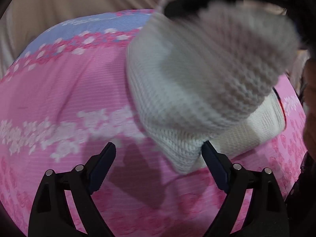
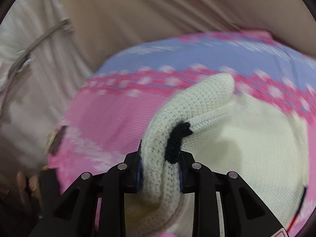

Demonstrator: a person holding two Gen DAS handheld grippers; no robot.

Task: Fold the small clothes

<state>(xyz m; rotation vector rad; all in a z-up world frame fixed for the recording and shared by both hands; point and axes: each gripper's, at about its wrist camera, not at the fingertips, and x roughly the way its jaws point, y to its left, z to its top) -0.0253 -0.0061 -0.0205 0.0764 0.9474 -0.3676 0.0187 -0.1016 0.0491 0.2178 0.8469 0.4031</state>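
Observation:
A small white knitted garment point(image 1: 177, 90) lies on a pink and blue patterned cloth point(image 1: 59, 90). My left gripper point(image 1: 158, 148) is open, low over the cloth, with a corner of the garment next to its right finger point(image 1: 213, 162). The right gripper shows at the top of this view, lifting a blurred fold of the knit. In the right wrist view my right gripper point(image 2: 160, 164) is shut on a bunched fold of the white knitted garment point(image 2: 197, 106), which has a black trim patch point(image 2: 175, 138). The rest of the garment lies flat below.
The pink and blue patterned cloth point(image 2: 118, 114) covers a bed with a beige sheet point(image 2: 158, 9) behind it. A small dark object point(image 2: 57, 138) lies at the cloth's left edge. A person's dark hair point(image 1: 310, 98) is at the right edge of the left wrist view.

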